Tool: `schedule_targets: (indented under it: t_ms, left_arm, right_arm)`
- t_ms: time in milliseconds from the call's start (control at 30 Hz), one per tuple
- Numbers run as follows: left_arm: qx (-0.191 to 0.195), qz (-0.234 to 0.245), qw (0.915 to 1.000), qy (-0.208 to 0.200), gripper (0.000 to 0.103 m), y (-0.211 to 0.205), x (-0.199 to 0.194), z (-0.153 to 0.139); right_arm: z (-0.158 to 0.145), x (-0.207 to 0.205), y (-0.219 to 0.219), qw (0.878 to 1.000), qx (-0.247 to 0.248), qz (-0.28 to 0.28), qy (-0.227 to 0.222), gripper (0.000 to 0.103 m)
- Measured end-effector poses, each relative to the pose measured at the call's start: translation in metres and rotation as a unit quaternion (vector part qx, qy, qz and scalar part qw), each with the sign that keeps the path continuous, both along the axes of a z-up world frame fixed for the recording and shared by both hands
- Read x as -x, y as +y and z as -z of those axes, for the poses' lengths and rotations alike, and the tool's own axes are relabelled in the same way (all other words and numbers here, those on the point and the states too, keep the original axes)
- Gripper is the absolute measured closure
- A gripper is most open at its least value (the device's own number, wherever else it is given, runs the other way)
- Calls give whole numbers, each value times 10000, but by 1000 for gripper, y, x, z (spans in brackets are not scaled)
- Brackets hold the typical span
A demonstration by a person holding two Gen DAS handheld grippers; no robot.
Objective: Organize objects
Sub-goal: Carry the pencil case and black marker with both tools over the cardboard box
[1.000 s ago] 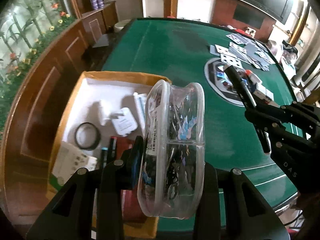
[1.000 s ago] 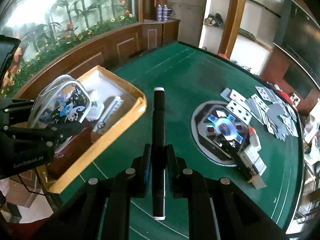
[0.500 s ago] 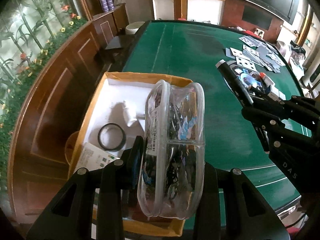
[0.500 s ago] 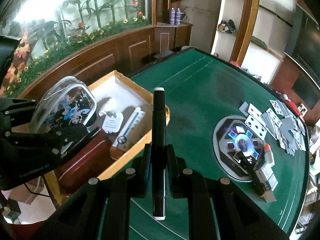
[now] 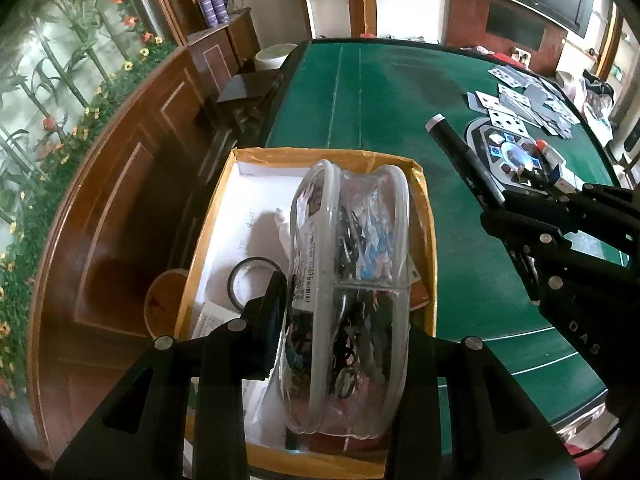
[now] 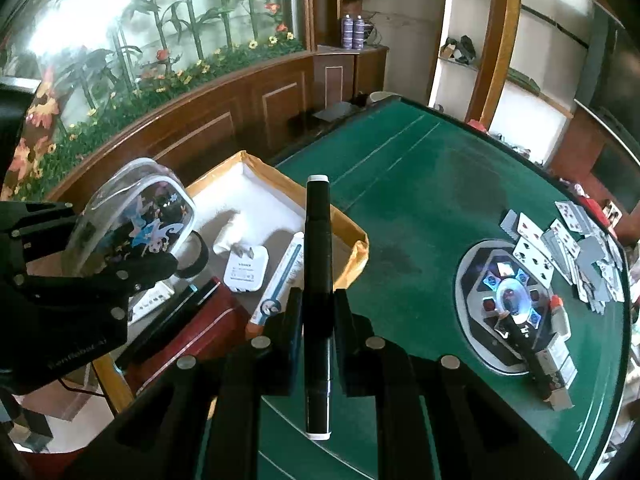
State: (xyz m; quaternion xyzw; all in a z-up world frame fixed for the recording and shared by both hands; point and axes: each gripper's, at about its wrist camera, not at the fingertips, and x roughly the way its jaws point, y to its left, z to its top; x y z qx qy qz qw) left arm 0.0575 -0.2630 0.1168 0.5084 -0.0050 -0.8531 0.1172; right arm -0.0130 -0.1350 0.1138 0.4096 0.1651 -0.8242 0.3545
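Observation:
My left gripper (image 5: pixel 340 316) is shut on a clear zip pouch (image 5: pixel 352 288) full of small dark items and holds it above the open cardboard box (image 5: pixel 427 216). The pouch also shows in the right wrist view (image 6: pixel 132 216). My right gripper (image 6: pixel 317 312) is shut on a black marker (image 6: pixel 317 280) with white ends, held over the green table beside the box's near corner (image 6: pixel 360 248). The marker also shows in the left wrist view (image 5: pixel 460 156).
In the box lie a tape ring (image 5: pixel 250 276), a white charger (image 6: pixel 244 270), a white tube (image 6: pixel 280 280), a red case (image 6: pixel 188 340) and a paper leaflet. Playing cards (image 6: pixel 568 240) and a round gadget (image 6: pixel 508 300) lie far right on the green table (image 6: pixel 420 200). A wooden wall runs left.
Both grippers have moved left toward the box. The pouch now hangs over the box's middle, and the marker has come closer to the box's edge.

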Motion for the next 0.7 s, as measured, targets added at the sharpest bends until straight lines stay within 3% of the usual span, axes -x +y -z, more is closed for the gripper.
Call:
schedule_targets:
  t_ms: [133, 367, 700]
  left_arm:
    - [-137, 24, 9999, -38, 71, -12, 1, 2]
    - [-370, -89, 9993, 1, 71, -38, 2, 2]
    - [-777, -242, 9967, 61, 71, -82, 13, 0]
  right_arm:
    - [5, 3, -5, 9996, 140, 97, -209, 91]
    - [19, 13, -9, 9933, 529, 380, -958, 91]
    - [35, 15, -16, 9865, 657, 581, -1385, 91]
